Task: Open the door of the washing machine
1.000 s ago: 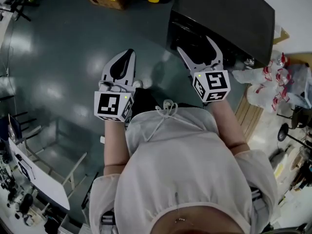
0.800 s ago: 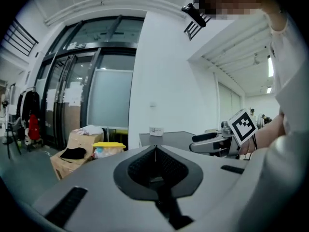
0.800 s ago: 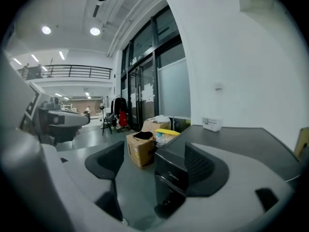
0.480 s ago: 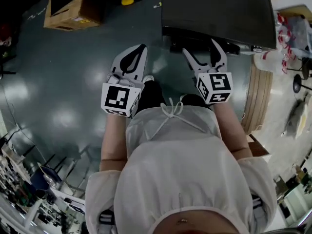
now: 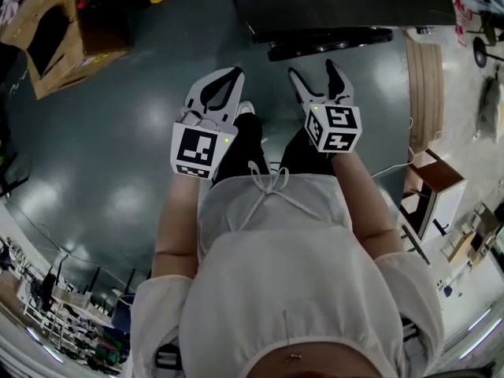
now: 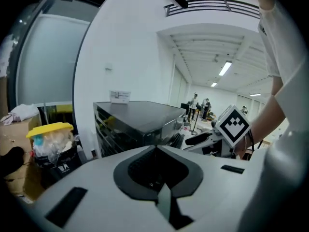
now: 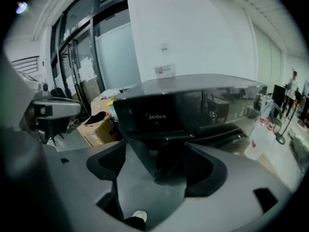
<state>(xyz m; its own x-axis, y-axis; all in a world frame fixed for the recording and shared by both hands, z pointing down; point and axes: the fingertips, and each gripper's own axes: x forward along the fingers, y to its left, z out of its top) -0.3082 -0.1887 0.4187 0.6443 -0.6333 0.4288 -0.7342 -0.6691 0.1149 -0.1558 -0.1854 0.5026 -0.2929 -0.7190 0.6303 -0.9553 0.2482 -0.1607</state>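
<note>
The washing machine (image 5: 339, 2) is a dark, glossy box at the top of the head view, with a dark bar-shaped edge (image 5: 331, 42) below its front. Both grippers hang in the air short of it, touching nothing. My left gripper (image 5: 233, 72) is shut, its white jaws meeting at the tips. My right gripper (image 5: 312, 69) is open and empty, pointing at the machine. The right gripper view faces the machine's dark front (image 7: 164, 115) with a printed logo. In the left gripper view the machine (image 6: 135, 120) stands ahead beyond the closed jaws (image 6: 157, 148).
Open cardboard boxes (image 5: 55, 46) lie on the grey floor at the upper left. A wooden pallet (image 5: 425, 85) and a small stand (image 5: 429, 187) are on the right. A yellow-lidded bin (image 6: 50, 139) stands left of the machine. The person's legs and shoes are below the grippers.
The view has swung round, so the machine now lies straight ahead at the top instead of upper right. Both grippers kept their pose, left shut and right open.
</note>
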